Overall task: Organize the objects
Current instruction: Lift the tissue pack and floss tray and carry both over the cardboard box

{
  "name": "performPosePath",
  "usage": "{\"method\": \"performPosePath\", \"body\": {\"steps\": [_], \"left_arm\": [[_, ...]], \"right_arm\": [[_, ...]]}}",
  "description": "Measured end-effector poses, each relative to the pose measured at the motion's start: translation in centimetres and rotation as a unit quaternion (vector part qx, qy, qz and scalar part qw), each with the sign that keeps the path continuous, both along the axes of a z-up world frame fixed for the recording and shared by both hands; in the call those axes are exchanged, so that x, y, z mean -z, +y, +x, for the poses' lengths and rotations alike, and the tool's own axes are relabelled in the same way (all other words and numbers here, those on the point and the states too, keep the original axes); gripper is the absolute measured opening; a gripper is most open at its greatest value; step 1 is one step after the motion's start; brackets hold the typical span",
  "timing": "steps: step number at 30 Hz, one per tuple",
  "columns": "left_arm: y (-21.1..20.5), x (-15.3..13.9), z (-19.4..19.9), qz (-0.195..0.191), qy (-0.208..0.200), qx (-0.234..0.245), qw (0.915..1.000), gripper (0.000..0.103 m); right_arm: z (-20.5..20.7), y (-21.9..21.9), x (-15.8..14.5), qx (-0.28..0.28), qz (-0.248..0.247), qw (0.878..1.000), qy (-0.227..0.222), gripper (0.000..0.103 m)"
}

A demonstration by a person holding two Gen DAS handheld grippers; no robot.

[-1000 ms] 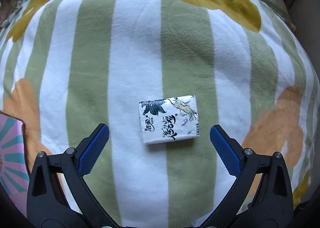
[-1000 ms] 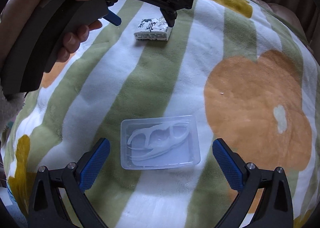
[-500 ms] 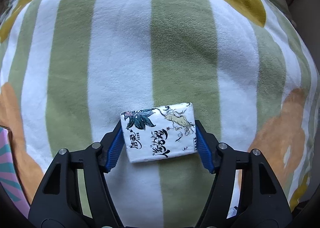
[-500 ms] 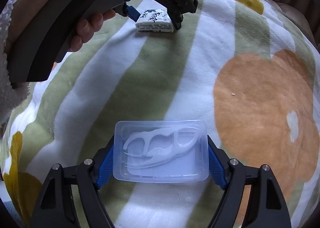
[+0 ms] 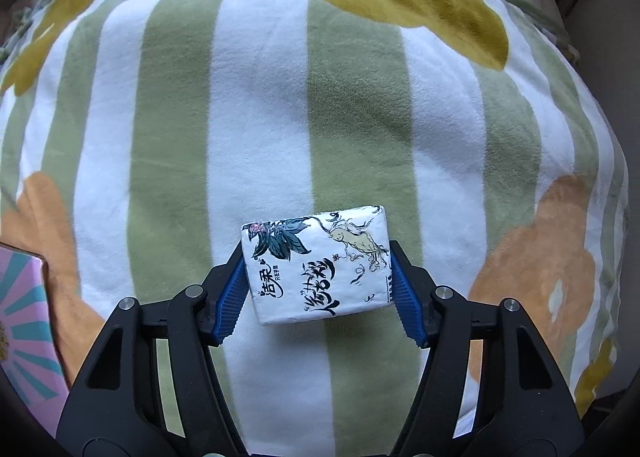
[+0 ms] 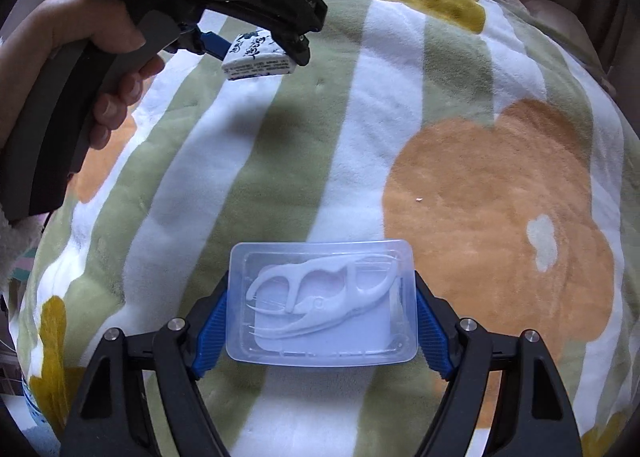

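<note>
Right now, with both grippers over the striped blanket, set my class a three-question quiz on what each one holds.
1. True or false: the left gripper is shut on the tissue pack.
2. What lies inside the clear plastic box between the right gripper's fingers? A) coins B) white floss picks C) a pen
3. Fill in: the tissue pack is seen from the right wrist view raised off the ____.

Key: 1 true; 2 B; 3 blanket.
</note>
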State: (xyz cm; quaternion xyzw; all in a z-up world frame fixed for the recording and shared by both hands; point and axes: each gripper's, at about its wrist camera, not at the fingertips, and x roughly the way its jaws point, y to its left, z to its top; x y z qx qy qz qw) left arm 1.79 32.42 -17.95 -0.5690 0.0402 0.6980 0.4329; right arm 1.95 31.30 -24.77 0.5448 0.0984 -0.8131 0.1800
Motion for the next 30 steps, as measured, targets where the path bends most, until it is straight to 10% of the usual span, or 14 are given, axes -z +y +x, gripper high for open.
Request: {"method": "performPosePath", "body": {"steps": [30], "left_arm": [[-27.7, -14.7, 1.4, 0.081, 0.088, -0.073, 0.9901, 0.061]], "right_arm": [[2.3, -4.4, -22.7, 0.129, -0.022, 0.989, 0.070, 0.076]]}}
